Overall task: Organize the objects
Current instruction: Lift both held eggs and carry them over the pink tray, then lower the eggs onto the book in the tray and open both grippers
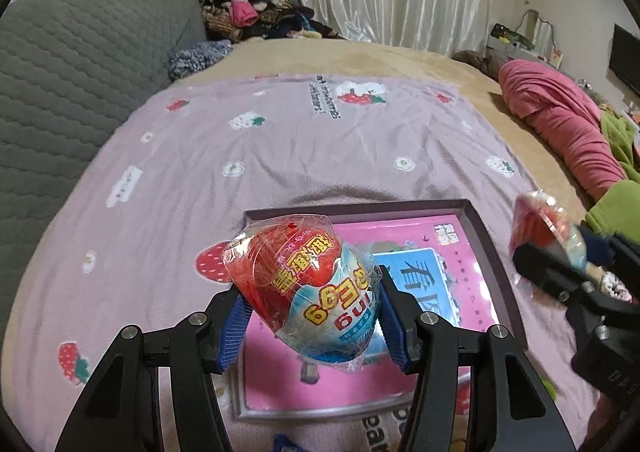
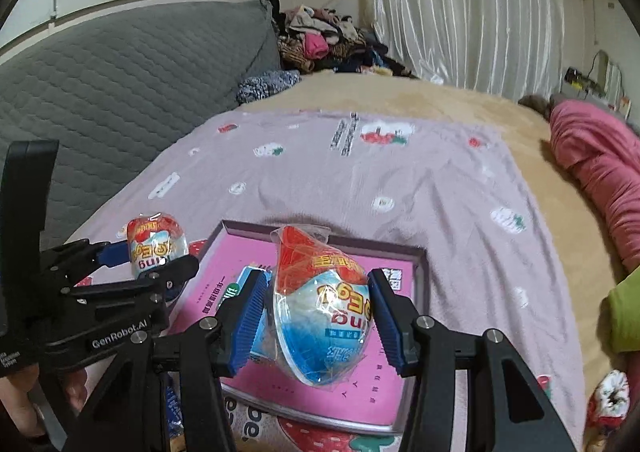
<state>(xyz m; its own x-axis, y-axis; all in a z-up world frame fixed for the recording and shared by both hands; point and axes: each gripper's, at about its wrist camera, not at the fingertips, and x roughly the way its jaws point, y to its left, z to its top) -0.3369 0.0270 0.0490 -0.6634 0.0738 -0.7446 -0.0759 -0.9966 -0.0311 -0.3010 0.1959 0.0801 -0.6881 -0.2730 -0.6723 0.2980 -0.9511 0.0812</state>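
My left gripper [image 1: 310,318] is shut on a red-and-blue toy egg in clear wrap [image 1: 304,284], held above an open flat box [image 1: 496,248] with a pink book [image 1: 452,236] inside. My right gripper [image 2: 316,322] is shut on a second wrapped toy egg [image 2: 324,312] above the same box [image 2: 420,284]. In the left wrist view the right gripper [image 1: 560,264] and its egg [image 1: 538,218] show at the right. In the right wrist view the left gripper [image 2: 148,256] and its egg [image 2: 156,244] show at the left.
The box lies on a pink strawberry-print blanket [image 1: 280,148] over a beige bed [image 1: 360,56]. A grey quilted headboard [image 1: 80,72] stands at the left, a clothes pile [image 1: 248,8] at the back, pink and green bedding [image 1: 568,124] at the right.
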